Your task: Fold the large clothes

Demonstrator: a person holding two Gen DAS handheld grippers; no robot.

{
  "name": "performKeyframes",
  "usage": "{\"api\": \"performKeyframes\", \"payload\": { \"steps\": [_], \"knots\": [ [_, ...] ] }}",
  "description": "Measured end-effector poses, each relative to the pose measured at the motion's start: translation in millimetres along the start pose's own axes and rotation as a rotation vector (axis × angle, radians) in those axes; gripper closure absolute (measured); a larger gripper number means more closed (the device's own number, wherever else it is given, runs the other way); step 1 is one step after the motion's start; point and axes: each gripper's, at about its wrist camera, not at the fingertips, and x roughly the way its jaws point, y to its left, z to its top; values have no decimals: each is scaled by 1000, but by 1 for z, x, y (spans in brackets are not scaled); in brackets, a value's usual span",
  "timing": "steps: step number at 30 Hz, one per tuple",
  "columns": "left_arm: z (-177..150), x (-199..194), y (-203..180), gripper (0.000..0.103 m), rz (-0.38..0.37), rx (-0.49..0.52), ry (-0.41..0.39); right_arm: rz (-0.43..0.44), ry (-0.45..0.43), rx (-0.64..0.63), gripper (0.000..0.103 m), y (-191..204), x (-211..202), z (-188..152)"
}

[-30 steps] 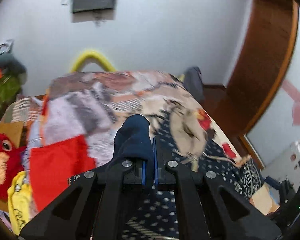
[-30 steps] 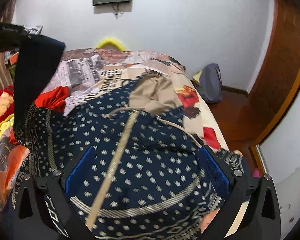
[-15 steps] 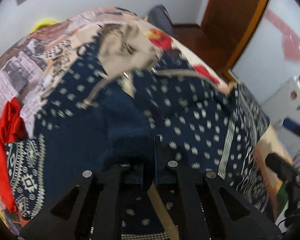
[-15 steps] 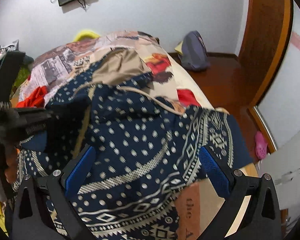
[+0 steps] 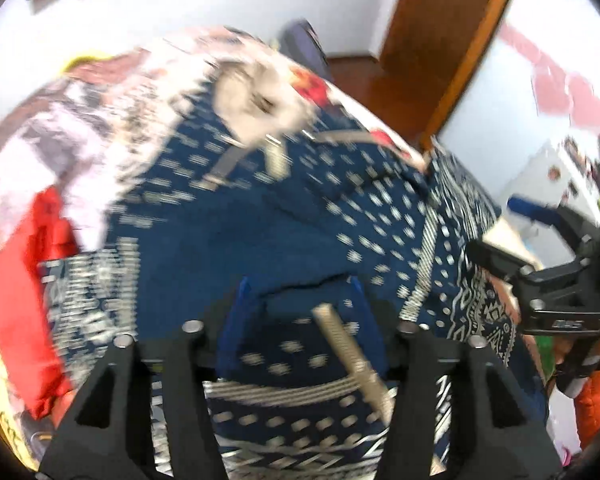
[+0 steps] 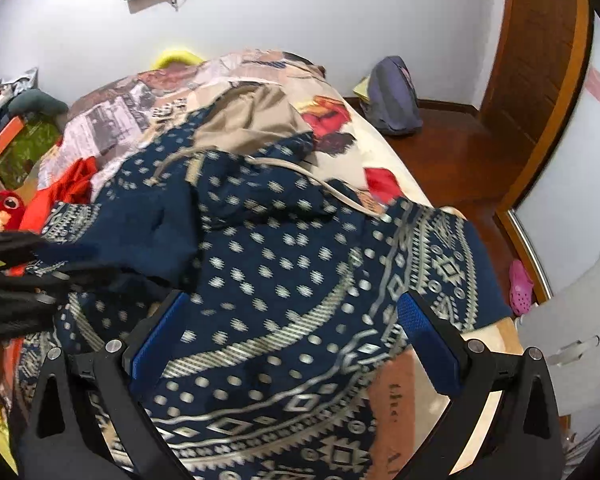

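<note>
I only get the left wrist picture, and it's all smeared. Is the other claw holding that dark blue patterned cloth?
Observer: No. The right wrist view shows the right gripper wide open over the blue patterned garment, with nothing pinched between its pads.
Visitor: Anything else on the bed that I'm missing?
Observer: A red plush toy with big eyes sits at the left edge of the bed.
Visitor: And on the floor?
Observer: A pink clog lies to the right of the bed.

Even, bright indoor light; heavy motion blur in left view; dark, curved fisheye edges.
</note>
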Motion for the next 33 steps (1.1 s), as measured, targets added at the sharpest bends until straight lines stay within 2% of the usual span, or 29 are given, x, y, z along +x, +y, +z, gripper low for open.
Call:
{"api": "performKeyframes", "payload": {
  "steps": [4, 7, 11, 15, 20, 24, 26, 27, 29, 31, 33],
  "knots": [
    [-15, -37, 48, 47, 125, -36, -53, 16, -18, -83, 0, 31, 2, 5],
    [-36, -47, 87, 45, 205, -79, -36, 25, -18, -177, 0, 59, 10, 7],
    [-72, -44, 130, 45, 243, -152, 14, 37, 5, -268, 2, 90, 31, 9],
    [-102, -26, 155, 45, 248, -213, 67, 52, 54, -329, 3, 114, 59, 7],
    [-125, 1, 173, 45, 221, -278, 120, 18, 129, -391, 18, 133, 96, 4],
    [-129, 19, 181, 45, 209, -318, 123, 9, 172, -447, 34, 144, 116, 4],
    [-128, 22, 185, 45, 200, -342, 108, 24, 158, -476, 48, 148, 118, 5],
    [-128, 24, 187, 45, 198, -353, 102, 26, 151, -485, 52, 150, 118, 6],
    [-126, 26, 192, 45, 198, -381, 92, 15, 132, -505, 77, 154, 117, 8],
    [-124, 25, 195, 45, 217, -408, 84, -25, 105, -515, 92, 155, 116, 10],
    [-124, 21, 196, 45, 253, -419, 65, -4, 55, -468, 92, 147, 104, 15]
  ]
}}
